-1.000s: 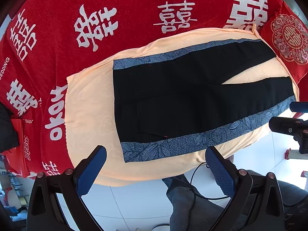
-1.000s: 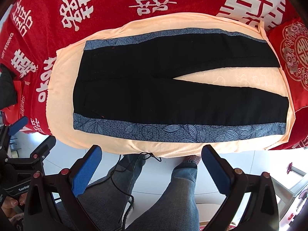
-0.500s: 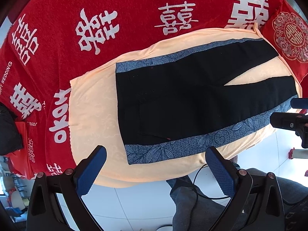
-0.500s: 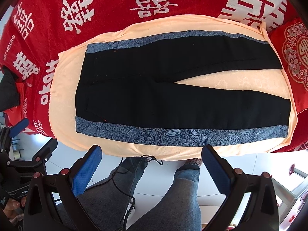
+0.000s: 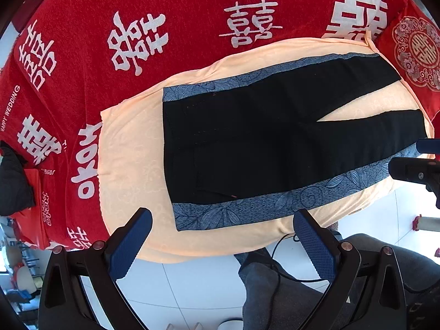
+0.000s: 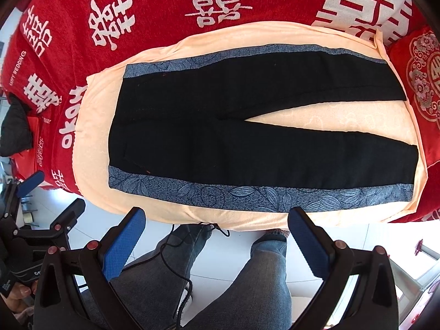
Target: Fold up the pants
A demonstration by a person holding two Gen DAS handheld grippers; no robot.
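Observation:
Black pants point(image 5: 261, 143) with grey-blue floral side stripes lie flat on a peach cloth point(image 5: 129, 148), waistband to the left, legs spread in a V to the right. They also show in the right wrist view point(image 6: 247, 137). My left gripper point(image 5: 222, 222) is open and empty, hovering over the near edge of the cloth below the waistband end. My right gripper point(image 6: 217, 220) is open and empty, above the near edge by the lower leg's stripe. Each gripper shows at the edge of the other's view: the right one point(image 5: 412, 167), the left one point(image 6: 41, 206).
The peach cloth lies on a red blanket point(image 5: 165, 27) with white characters. A red embroidered cushion point(image 5: 415, 52) sits at the right end. A dark garment point(image 5: 13, 181) lies at the far left. The person's jeans-clad legs point(image 6: 220, 275) and a black cable point(image 6: 176, 258) are below, over white floor tiles.
Both grippers have moved slightly forward toward the near edge of the cloth; the pants sit lower in both views. Jaws stay open. The pants have not moved.

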